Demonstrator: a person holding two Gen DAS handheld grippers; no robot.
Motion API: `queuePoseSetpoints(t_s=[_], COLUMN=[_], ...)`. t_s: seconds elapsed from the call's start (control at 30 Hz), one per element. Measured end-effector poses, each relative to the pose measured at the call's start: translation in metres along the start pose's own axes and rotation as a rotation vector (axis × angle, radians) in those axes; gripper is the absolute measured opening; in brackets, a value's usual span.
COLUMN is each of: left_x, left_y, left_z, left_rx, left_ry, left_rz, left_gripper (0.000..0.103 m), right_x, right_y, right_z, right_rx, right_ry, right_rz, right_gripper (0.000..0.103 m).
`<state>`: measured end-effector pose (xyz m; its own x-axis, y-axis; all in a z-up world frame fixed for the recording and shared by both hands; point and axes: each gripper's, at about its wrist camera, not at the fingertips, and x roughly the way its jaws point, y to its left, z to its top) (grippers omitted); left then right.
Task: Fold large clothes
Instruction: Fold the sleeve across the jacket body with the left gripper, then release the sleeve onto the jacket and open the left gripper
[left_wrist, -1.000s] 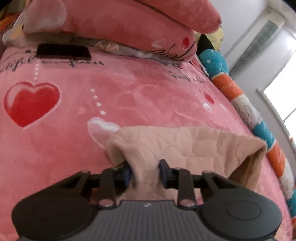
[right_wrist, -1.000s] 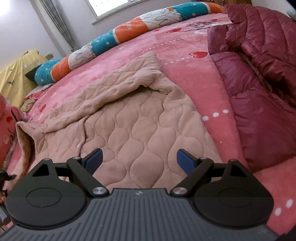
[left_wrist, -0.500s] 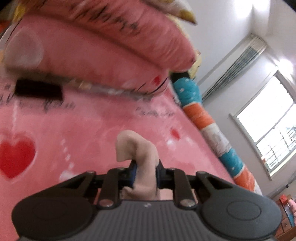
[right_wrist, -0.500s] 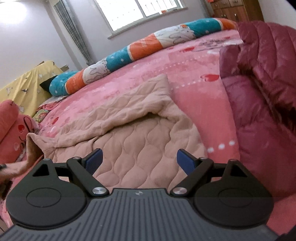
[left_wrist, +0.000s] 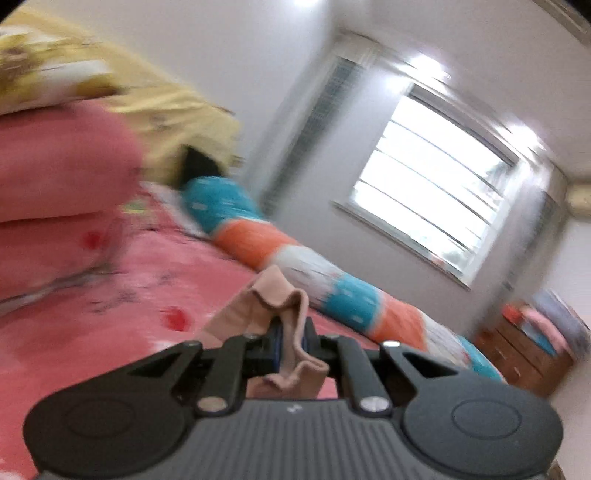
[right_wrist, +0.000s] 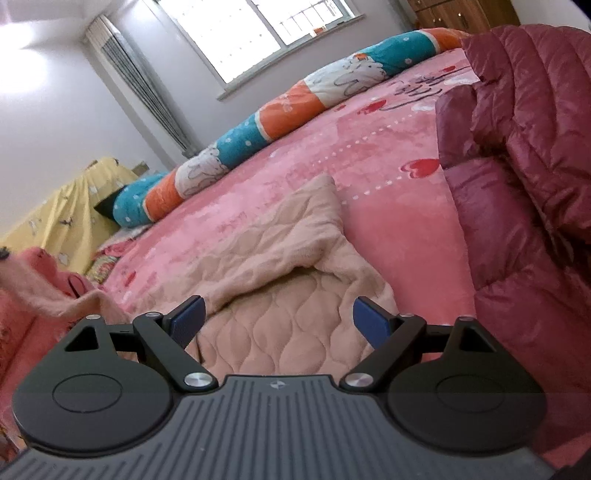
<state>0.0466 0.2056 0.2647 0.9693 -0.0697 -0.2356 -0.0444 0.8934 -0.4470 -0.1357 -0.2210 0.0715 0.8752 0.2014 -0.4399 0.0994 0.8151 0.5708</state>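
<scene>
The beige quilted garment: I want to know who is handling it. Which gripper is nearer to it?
Left. The left gripper is shut on a bunched edge of the beige quilted garment. The right gripper is open, hovering above it with nothing between its jaws.

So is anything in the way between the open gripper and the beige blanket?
No, nothing visible. The right gripper hangs with jaws wide open just above the beige blanket, with only air between. The maroon jacket lies off to the side.
</scene>
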Motion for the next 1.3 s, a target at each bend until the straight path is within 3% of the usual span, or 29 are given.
queuePoseSetpoints(t_s=[0.13,0.3,0.53,0.7,0.77,0.83,0.93,1.0,1.13,1.2,1.3], left_x=[0.024,0.056,0.091,0.105,0.113,0.120,0.117,0.111,0.087,0.074,0.060], left_y=[-0.068,-0.127,-0.175,-0.199,-0.208,-0.213,-0.214,-0.210,-0.194,-0.178,-0.139], left_z=[-0.031,-0.089,-0.170,-0.187,-0.192,-0.203,-0.208,-0.204,-0.191,-0.186,-0.189], left_rx=[0.073,0.117,0.181,0.220,0.228,0.276,0.316,0.292,0.330,0.381,0.508], left_ry=[0.074,0.186,0.354,0.414,0.483,0.527,0.521,0.499,0.418,0.371,0.343], left_rz=[-0.138,-0.251,-0.322,-0.364,-0.390,-0.369,-0.362,-0.368,-0.346,-0.298,-0.171], left_gripper=[0.007,0.007,0.007,0.007,0.007,0.008,0.018,0.038,0.052,0.063,0.065], right_x=[-0.006,-0.010,-0.019,-0.021,-0.021,-0.021,-0.023,-0.021,-0.019,-0.024,-0.021], right_y=[-0.005,-0.009,-0.016,-0.026,-0.028,-0.029,-0.029,-0.029,-0.026,-0.028,-0.025], right_z=[0.006,0.008,0.013,0.013,0.011,0.013,0.013,0.012,0.010,0.010,0.012], right_rx=[0.027,0.067,0.093,0.137,0.161,0.169,0.163,0.167,0.149,0.141,0.124], right_ry=[-0.026,-0.060,-0.114,-0.126,-0.128,-0.130,-0.130,-0.121,-0.107,-0.103,-0.100], right_rz=[0.011,0.011,-0.015,-0.025,-0.030,-0.033,-0.046,-0.051,-0.070,-0.071,-0.075], right_gripper=[0.103,0.103,0.103,0.103,0.103,0.103,0.103,0.103,0.103,0.103,0.103])
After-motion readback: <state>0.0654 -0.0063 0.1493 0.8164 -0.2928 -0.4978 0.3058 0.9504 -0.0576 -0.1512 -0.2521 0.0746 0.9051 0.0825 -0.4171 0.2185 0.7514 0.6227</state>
